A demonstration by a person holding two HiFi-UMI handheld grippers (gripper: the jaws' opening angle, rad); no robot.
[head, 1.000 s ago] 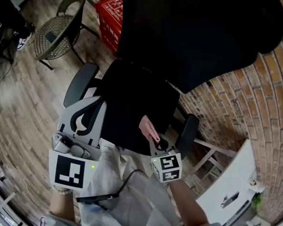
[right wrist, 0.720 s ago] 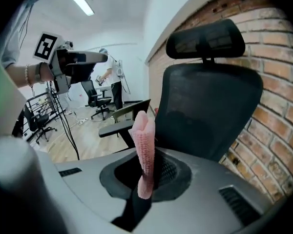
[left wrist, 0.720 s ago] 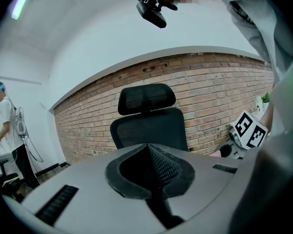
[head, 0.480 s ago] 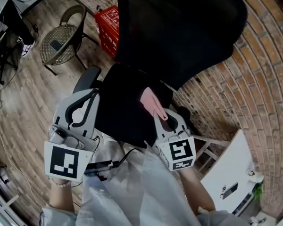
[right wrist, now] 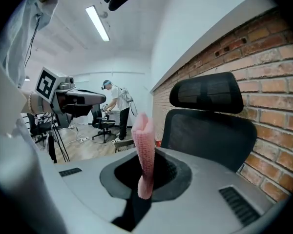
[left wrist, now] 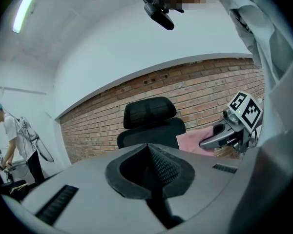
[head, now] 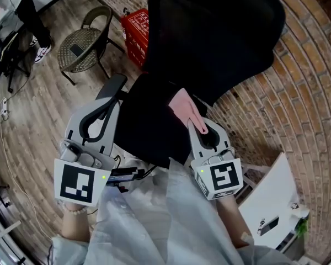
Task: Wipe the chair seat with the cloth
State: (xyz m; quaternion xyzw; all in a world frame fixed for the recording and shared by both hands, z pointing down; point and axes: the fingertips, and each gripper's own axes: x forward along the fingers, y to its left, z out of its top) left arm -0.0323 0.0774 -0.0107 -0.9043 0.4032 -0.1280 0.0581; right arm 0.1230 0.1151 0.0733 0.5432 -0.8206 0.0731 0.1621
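Over the chair seat (head: 149,123): both hand-held grippers are hovering near its front edge.
Right gripper (head: 197,127): its jaws are pinching the pink cloth (head: 185,109).
Cloth: it is lying over the seat's right side, near the backrest (head: 215,32); contact with the seat is not showing.
Left gripper (head: 107,110): its jaws are pressing together, empty, beside the left armrest (head: 113,86).

- On the red crate (head: 135,26), far left on the floor, there is white print, too small for me to read.
- My left marker cube (head: 76,186) and right marker cube (head: 221,179) show only black-and-white square patterns, no letters or numbers.
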